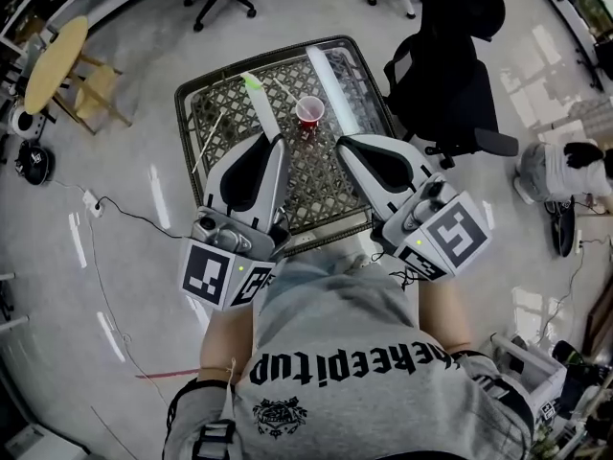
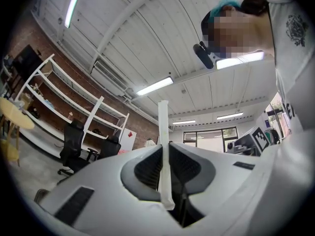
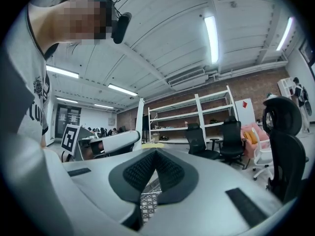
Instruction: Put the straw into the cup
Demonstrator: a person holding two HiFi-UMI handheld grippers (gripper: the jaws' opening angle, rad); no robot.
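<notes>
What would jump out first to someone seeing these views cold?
The white straw is pinched between the jaws of the left gripper, and its free end sticks out past the tips over the lattice-top table. A small red cup stands open near the table's middle, just ahead of both grippers. The right gripper is alongside, with its jaws closed on nothing.

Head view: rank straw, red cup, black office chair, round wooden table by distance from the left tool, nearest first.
1. straw: clamped in the left tool, poking forward.
2. red cup: on the lattice table, just right of the straw.
3. black office chair: beside the table's right edge.
4. round wooden table: far left across the floor.
</notes>
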